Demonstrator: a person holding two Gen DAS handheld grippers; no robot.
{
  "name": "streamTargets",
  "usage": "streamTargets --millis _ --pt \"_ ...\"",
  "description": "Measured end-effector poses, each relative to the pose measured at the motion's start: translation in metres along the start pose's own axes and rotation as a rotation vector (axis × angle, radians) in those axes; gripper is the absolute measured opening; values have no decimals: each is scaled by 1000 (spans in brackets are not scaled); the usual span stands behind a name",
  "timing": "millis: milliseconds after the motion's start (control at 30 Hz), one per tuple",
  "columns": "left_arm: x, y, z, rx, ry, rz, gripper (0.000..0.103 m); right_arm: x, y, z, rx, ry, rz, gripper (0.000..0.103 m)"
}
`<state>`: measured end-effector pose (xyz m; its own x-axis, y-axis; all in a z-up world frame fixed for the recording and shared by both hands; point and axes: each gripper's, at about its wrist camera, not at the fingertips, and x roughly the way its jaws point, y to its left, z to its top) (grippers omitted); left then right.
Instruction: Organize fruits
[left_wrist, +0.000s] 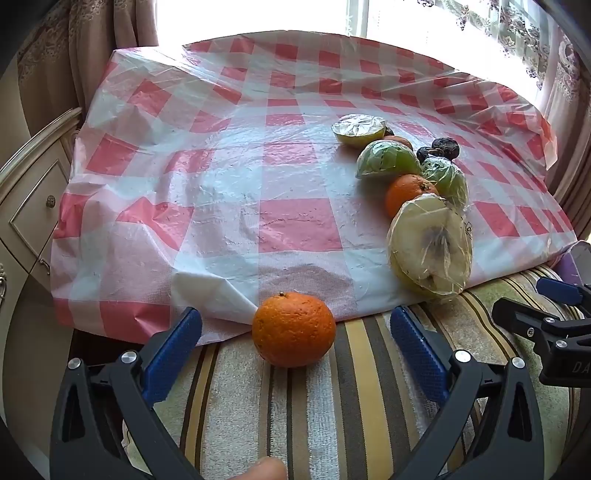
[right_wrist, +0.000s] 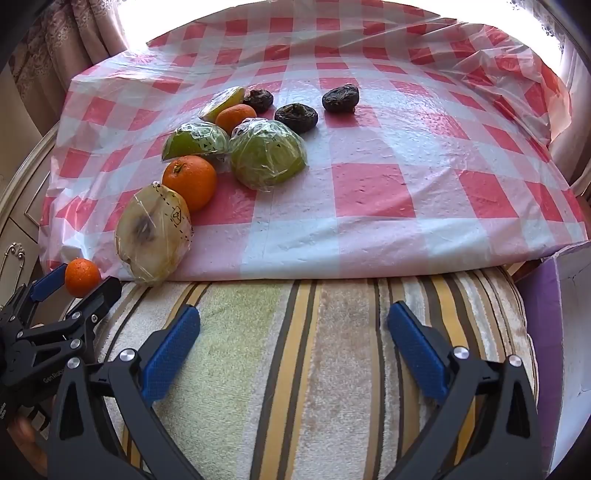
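A loose orange is seen lying on the striped towel, just off the near edge of the checked cloth and apart from the rest of the fruit. That orange is taken here as the landmark.

The left tongs are held wide apart, one blue pad on each side of the orange and slightly nearer the camera than it, with nothing clamped and a clear gap left on both sides. The orange therefore lies straight ahead of these tongs, centred in the opening. Being round, it offers no long axis to be matched.

The right tongs are also held wide apart and empty, over bare towel well to the right of the orange, so the left hand is judged much the nearer.

Beyond the orange and to its right, on the cloth, a wrapped pale fruit half is seen nearest, then a second orange, then wrapped green halves and dark dried fruits.

The coming move is judged to be a short advance of the left tongs, then a closing on the orange's sides; rolling on the soft towel is a risk.
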<state>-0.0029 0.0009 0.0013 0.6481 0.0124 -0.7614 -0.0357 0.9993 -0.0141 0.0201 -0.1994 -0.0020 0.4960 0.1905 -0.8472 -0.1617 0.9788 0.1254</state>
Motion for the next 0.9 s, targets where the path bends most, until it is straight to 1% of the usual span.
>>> streamTargets --millis 900 --pt "1 -1 0 0 2 1 99 -1 0 -1 2 -11 3 102"
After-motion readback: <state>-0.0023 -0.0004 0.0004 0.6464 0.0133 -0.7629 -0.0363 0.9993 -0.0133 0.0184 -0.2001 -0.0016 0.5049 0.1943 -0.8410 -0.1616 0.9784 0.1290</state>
